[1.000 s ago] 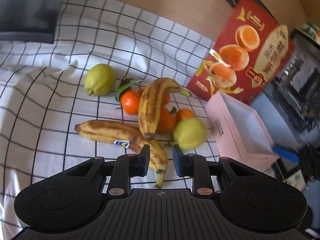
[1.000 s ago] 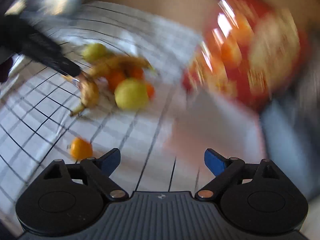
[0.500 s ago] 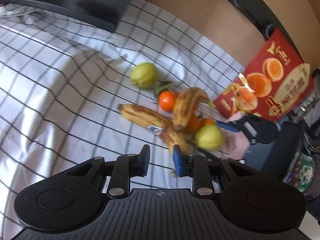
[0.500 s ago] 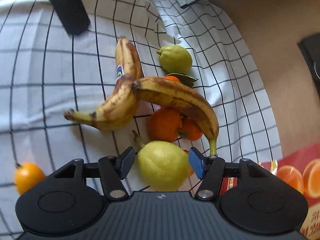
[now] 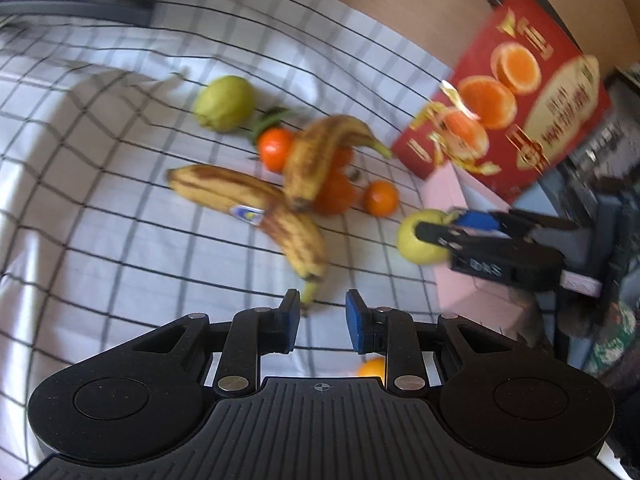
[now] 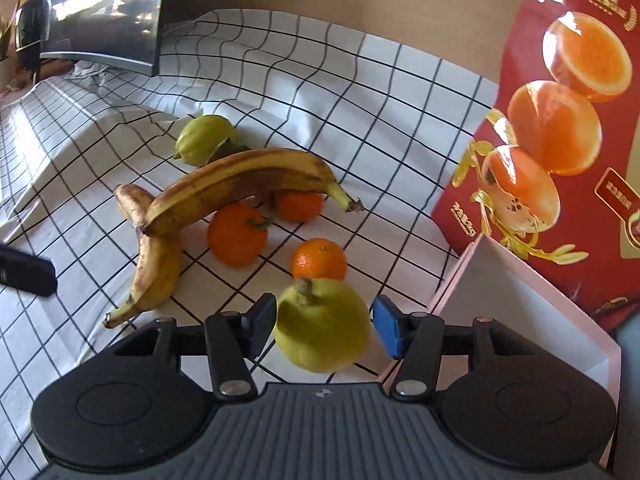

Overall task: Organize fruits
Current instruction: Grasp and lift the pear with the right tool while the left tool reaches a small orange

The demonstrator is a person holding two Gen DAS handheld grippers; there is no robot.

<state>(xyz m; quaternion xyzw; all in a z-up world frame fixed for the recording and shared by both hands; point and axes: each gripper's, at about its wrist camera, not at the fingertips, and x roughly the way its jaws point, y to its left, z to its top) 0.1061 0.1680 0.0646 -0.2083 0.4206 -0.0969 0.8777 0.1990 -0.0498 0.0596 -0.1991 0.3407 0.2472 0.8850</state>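
My right gripper (image 6: 325,326) is shut on a yellow-green lemon (image 6: 322,325) and holds it beside the pink box (image 6: 504,300); the lemon also shows in the left wrist view (image 5: 420,236). Two spotted bananas (image 6: 240,184) cross over several oranges (image 6: 237,234) on the checked cloth (image 6: 360,100). A second lemon (image 6: 204,140) lies behind them. My left gripper (image 5: 322,314) is empty, its jaws a narrow gap apart, just in front of the lower banana's (image 5: 296,240) stem.
A red orange-printed carton (image 6: 568,120) stands behind the pink box. A small orange (image 5: 370,368) lies on the cloth under my left gripper. A dark shiny appliance (image 6: 100,20) sits at the far left. A wooden wall (image 6: 400,0) runs along the back.
My right gripper has closed on the near lemon and carried it away from the pile to the pink box. My left gripper has swung back toward the bananas.
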